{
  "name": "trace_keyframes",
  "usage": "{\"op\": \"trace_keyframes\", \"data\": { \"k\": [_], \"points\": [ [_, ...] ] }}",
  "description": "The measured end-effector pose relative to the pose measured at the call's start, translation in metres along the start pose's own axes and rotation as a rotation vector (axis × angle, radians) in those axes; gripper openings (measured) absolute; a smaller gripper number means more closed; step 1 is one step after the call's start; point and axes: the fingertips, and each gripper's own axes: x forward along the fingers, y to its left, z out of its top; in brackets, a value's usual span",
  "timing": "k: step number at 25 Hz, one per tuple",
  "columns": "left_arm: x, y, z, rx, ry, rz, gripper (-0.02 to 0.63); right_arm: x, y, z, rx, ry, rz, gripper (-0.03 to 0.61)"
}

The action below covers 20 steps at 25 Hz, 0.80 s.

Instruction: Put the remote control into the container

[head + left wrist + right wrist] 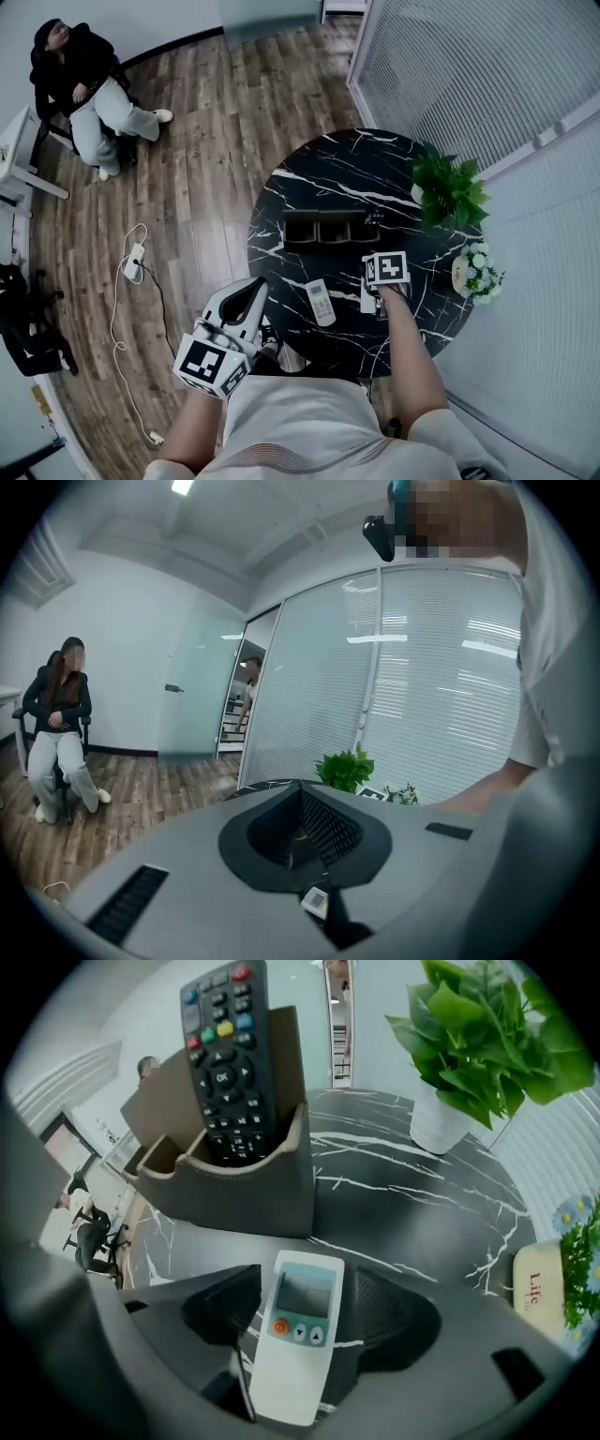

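A grey container [323, 228] [244, 1194] with several compartments stands on the round black marble table [309, 187]. A black remote [230, 1054] [373, 219] stands upright in its right compartment. My right gripper [306, 1309] [381, 259] is just in front of the container. Its jaws are open, and a white remote [298, 1330] lies flat on the table between them, clear of both pads. A second white remote [321, 302] lies on the table further left. My left gripper [251, 298] [296, 841] hovers at the table's near-left edge, shut and empty.
A potted green plant [450, 192] [478, 1044] stands at the table's right, and a small flower pot [476, 272] [553, 1279] sits nearer me. A person [89, 94] sits on a chair far left. A cable with a power strip [131, 264] lies on the wood floor.
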Motion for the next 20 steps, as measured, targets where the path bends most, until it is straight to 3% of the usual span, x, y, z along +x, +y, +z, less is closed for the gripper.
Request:
{"op": "trace_keyframes", "data": {
  "k": [5,12,16,20],
  "points": [
    [0.004,0.003,-0.004,-0.011,0.005,-0.008,0.009,0.019,-0.002,-0.006,0.036,0.071,-0.018,0.293],
    [0.006,0.004,-0.004,-0.014,-0.003,-0.028,0.009,0.022,-0.004,-0.002,0.031,0.077,-0.029,0.289],
    [0.008,0.0,-0.002,-0.009,-0.004,-0.044,0.009,0.007,-0.002,0.0,0.0,0.012,-0.021,0.281],
    [0.007,-0.002,0.0,-0.003,-0.008,-0.054,0.009,-0.027,0.004,0.009,-0.033,-0.134,-0.018,0.278]
  ]
}}
